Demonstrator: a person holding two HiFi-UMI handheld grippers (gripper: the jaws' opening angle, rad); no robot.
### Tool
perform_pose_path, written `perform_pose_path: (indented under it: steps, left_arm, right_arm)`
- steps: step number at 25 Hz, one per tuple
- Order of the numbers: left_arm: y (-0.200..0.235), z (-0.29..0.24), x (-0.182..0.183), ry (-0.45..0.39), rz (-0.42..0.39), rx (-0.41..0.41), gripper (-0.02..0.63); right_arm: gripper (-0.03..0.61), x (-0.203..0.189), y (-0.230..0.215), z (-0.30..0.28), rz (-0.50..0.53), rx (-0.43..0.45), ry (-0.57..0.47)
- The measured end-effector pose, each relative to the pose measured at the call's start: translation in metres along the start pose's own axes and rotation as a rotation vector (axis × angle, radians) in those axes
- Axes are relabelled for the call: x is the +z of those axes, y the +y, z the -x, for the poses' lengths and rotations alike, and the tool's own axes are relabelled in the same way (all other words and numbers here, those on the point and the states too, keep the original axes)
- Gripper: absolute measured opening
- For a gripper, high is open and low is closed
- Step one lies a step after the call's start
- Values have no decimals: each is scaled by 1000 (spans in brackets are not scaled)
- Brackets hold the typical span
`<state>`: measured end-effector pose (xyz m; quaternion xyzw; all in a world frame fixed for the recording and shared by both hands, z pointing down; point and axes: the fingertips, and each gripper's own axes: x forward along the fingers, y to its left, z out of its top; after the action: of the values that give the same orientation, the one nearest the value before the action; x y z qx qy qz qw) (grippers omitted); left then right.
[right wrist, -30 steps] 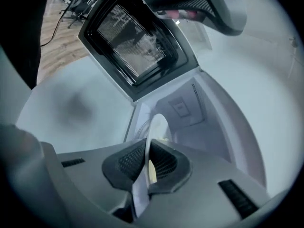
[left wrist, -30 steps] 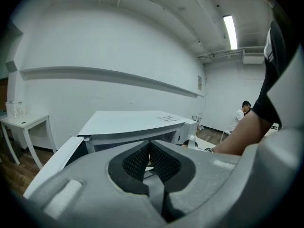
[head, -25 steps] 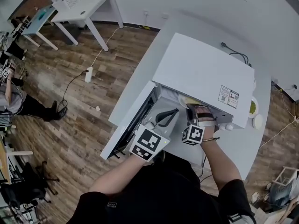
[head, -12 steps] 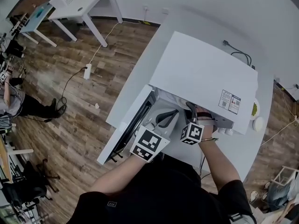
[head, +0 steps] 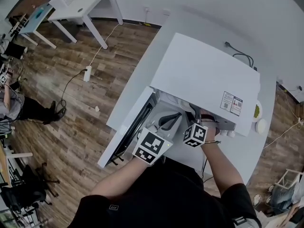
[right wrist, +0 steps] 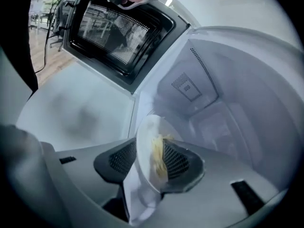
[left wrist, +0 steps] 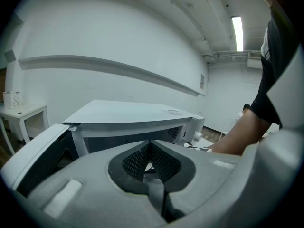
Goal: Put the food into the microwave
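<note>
Head view: your left gripper (head: pixel 173 117) sits low at the microwave (head: pixel 204 75) mouth, beside the open door (head: pixel 129 127). Your right hand (head: pixel 209 122) reaches into the cavity and the right gripper (head: pixel 195 113) points down.

Left gripper view: the jaws are together with nothing between them.

Right gripper view: the jaws are opening. The plate (right wrist: pixel 147 141) of yellow food (right wrist: pixel 159 160) stands edge-on between them, inside the cavity.

Change: a second ago the plate showed at the opening in the head view. Now the microwave's top hides it.

white table (head: pixel 142 80), microwave (head: pixel 204 75) on it, black cable (head: pixel 242 56)
</note>
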<state>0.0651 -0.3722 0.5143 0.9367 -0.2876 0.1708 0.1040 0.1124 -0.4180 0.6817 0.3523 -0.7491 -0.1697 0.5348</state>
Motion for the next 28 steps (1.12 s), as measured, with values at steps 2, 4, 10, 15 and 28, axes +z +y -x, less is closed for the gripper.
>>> perform_pose_path:
  steps: [2, 4, 10, 15, 28]
  left_arm:
    - [-1, 2, 0, -3, 0, 0, 8]
    - [-1, 4, 0, -6, 3, 3, 8]
    - [-2, 7, -3, -8, 8, 0, 8]
    - [-2, 12, -4, -5, 12, 2, 8]
    - [-5, 24, -7, -10, 12, 1, 8]
  right_arm:
    - [178, 5, 0, 9, -18, -10, -29]
    - [150, 8, 3, 15, -19, -4, -42]
    - [15, 0, 5, 9, -43, 13, 11]
    - [15, -4, -21, -5, -134, -17, 50]
    - [15, 7, -5, -6, -163, 28, 61]
